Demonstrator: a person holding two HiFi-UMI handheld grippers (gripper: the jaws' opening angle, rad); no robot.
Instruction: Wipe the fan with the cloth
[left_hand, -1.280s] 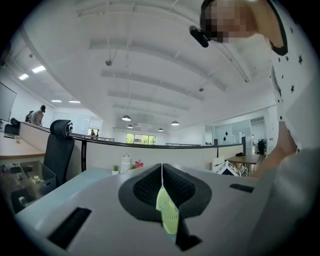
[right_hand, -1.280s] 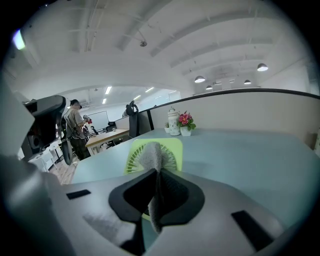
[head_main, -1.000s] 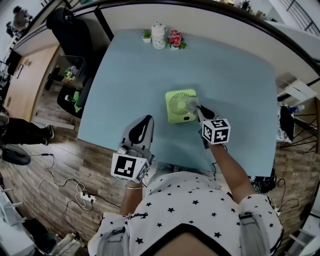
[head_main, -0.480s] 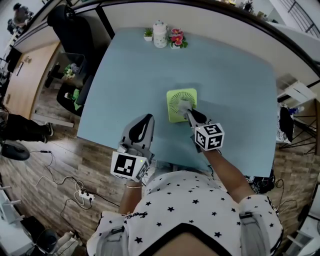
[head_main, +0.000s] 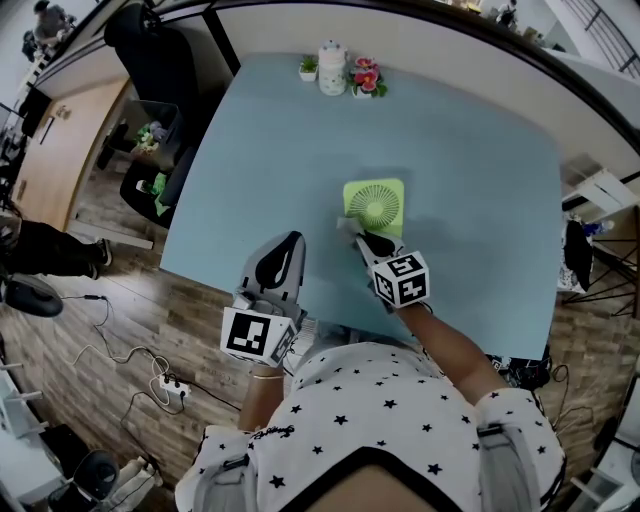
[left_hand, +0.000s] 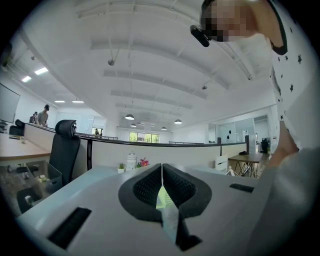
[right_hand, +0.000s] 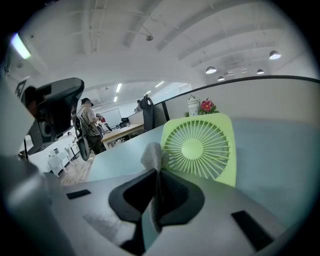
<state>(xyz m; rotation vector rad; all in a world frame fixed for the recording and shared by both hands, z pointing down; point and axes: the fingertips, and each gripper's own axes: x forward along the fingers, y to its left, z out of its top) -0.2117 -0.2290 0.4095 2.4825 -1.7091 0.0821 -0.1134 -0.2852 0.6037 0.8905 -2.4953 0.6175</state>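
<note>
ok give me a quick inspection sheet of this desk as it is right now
surface: light blue table
job's things: green fan mid-table, grille facing up; grey cloth at its near left corner
clutter: white pot, flowers and small plant at the far edge
grippers: right gripper shut on the cloth; left gripper shut, empty, by the near edge
cables: power strip and loose leads on the floor, left
surroundings: black office chair, wooden floor, a person at the left edge

Wood-plank floor (head_main: 130, 290), black office chair (head_main: 150, 45), white ceiling (left_hand: 150, 65), pendant lamps (left_hand: 129, 117).
</note>
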